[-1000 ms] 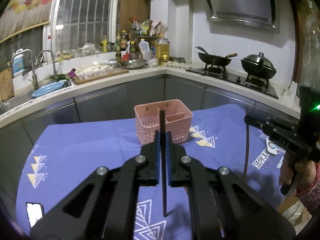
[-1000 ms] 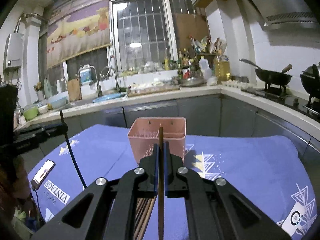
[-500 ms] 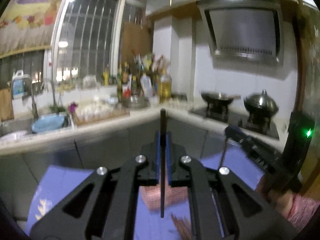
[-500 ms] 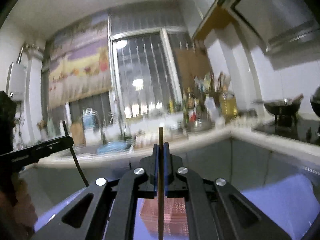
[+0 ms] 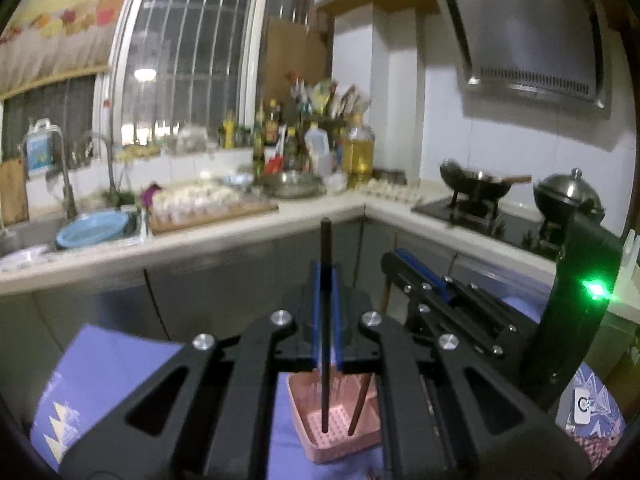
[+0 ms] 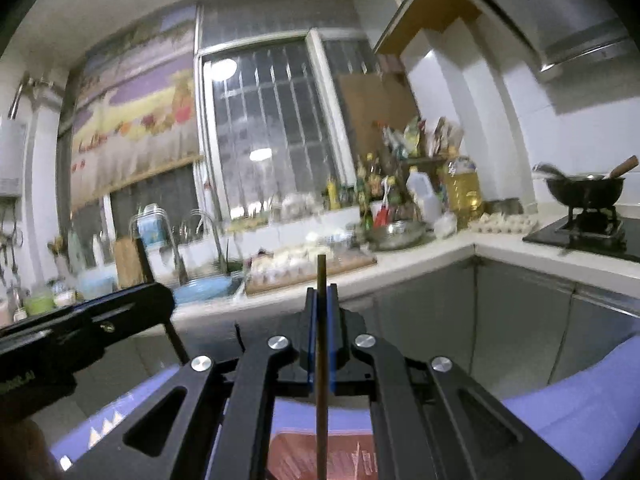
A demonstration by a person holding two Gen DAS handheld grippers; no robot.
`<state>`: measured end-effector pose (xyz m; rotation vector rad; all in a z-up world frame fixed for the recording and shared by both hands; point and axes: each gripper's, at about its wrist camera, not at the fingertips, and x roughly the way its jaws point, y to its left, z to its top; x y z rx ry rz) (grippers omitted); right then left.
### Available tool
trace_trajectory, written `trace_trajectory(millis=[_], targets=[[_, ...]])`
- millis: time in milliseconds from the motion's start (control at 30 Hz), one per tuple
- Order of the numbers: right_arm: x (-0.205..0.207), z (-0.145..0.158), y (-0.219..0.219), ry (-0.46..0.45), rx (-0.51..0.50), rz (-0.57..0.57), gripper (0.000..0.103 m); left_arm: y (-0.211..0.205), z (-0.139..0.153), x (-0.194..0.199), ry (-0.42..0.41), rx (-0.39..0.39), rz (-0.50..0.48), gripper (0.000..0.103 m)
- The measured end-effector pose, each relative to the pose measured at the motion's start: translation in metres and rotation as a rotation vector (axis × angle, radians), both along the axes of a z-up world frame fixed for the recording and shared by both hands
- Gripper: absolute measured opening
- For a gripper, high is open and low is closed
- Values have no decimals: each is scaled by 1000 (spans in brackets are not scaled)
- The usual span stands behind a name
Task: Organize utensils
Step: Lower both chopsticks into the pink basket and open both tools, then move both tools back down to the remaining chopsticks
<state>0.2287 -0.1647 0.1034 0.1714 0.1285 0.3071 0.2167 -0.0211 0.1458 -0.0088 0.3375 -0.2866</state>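
Holding a dark chopstick (image 5: pixel 325 320) upright, the left gripper (image 5: pixel 326 312) has its jaws closed narrowly on the shaft, with the lower tip hanging inside the pink basket (image 5: pixel 332 432) on the blue-clothed bench (image 5: pixel 100 376). That vertical hold appears intended to let the stick drop tip-first into the perforated compartment. To its right, the right gripper (image 6: pixel 320 340) has its jaws clamped in the same narrow fashion on a brown chopstick (image 6: pixel 321 360), also upright and positioned over the basket. Both sticks are judged to be at the lowering stage, not yet released. The left wrist view shows the basket floor, both lower tips side by side within it, and the brown stick leaning slightly; whether either tip touches the floor cannot be told. The right wrist view shows only a blurred strip of the basket at its bottom edge, but it does show the left gripper's body at the left margin and the sink side of the kitchen counter (image 6: pixel 400 268).
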Motion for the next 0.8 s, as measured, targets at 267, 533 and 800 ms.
trace_trajectory(millis=[267,533,800], targets=[[-12,-39,12,64,-74,42,5,-7,-50,18,126,15,53,5],[-41,-38,3,84,-4,77,33,11,-48,-16,93,-24,146,56],[-104,-19,5,-24,-60,44,56,34,-27,-96,-48,-44,217,69]])
